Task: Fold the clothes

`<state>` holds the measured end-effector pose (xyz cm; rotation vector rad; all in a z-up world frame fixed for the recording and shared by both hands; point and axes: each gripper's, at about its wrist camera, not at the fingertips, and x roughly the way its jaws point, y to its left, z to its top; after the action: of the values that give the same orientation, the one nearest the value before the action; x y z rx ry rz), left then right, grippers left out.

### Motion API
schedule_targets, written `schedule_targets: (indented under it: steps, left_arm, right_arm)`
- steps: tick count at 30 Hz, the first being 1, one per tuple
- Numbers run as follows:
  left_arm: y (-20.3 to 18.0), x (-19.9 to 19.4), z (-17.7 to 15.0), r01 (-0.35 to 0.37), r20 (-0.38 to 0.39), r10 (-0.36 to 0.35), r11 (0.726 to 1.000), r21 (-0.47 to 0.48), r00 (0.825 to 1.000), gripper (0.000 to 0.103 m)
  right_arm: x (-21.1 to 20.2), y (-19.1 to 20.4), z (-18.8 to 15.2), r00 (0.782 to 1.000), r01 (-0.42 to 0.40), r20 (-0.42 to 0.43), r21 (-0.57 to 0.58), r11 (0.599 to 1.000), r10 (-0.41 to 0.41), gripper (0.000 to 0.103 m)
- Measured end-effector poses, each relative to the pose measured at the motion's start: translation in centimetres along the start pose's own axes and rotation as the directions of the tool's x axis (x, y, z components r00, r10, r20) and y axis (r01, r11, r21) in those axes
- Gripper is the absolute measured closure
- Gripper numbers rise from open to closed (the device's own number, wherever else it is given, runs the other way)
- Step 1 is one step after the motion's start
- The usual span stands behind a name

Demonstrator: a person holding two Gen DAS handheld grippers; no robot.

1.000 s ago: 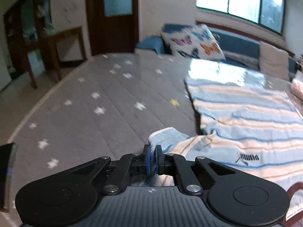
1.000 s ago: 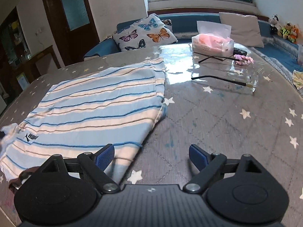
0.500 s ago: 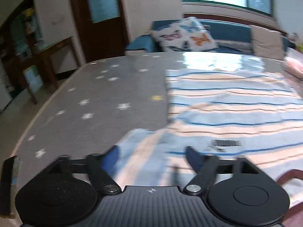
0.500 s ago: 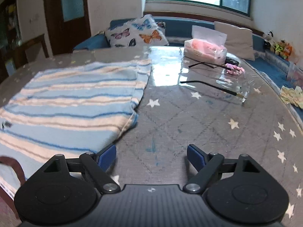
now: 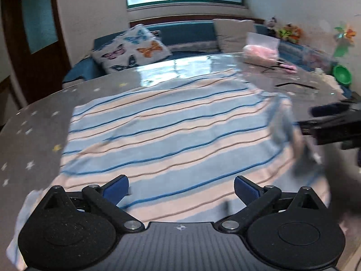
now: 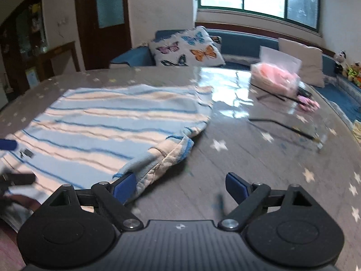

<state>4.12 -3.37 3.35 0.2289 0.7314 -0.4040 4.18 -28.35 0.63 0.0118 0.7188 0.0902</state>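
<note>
Released sleeve gone; left gripper (image 5: 180,186) jaws opened over shirt (image 5: 171,133).

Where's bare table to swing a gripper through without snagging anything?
Bare starred tabletop lies right of the striped garment, from its rumpled edge out to the black rod. Another bare strip runs along the garment's left side. It is crowded at the far right, around the pink tissue box.

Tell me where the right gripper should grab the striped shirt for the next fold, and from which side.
Take the striped shirt at its rumpled near-right corner, coming in from the bare table side. There the hem lifts off the surface, so a finger of the open right gripper could probably slide under.
</note>
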Motion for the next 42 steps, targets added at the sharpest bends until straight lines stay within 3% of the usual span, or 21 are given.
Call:
schedule_targets:
  steps: [6,18,29,36,42]
  left_arm:
    - [-1.0,0.1,0.7,0.045,0.009,-0.045,0.999,-0.014,0.999,0.0]
    - [1.4,-0.9,1.2,0.027,0.024,-0.024,0.99,-0.135,0.999,0.0]
    - [-2.5,-3.5,1.5,0.112,0.13,-0.115,0.993,0.031,0.985,0.0]
    - [-4.9,-1.5,0.7,-0.003,0.13,-0.018,0.987,0.159,0.991,0.0]
    - [-3.8,0.3,0.8,-0.108,0.111,0.093,0.985,0.138,0.989,0.0]
  right_arm:
    - [1.8,1.8,1.8,0.997,-0.077,-0.002,-0.026,0.997,0.077,0.012]
    - [6.4,4.1,3.1,0.982,-0.183,-0.048,0.013,0.983,0.184,0.007]
    - [7.5,5.3,5.3,0.973,-0.219,-0.074,-0.006,0.976,0.218,0.006]
    - [7.3,4.9,6.3,0.957,-0.28,-0.069,0.039,0.959,0.282,0.006]
    - [6.5,4.4,6.6,0.956,-0.288,-0.033,0.066,0.955,0.291,0.006]
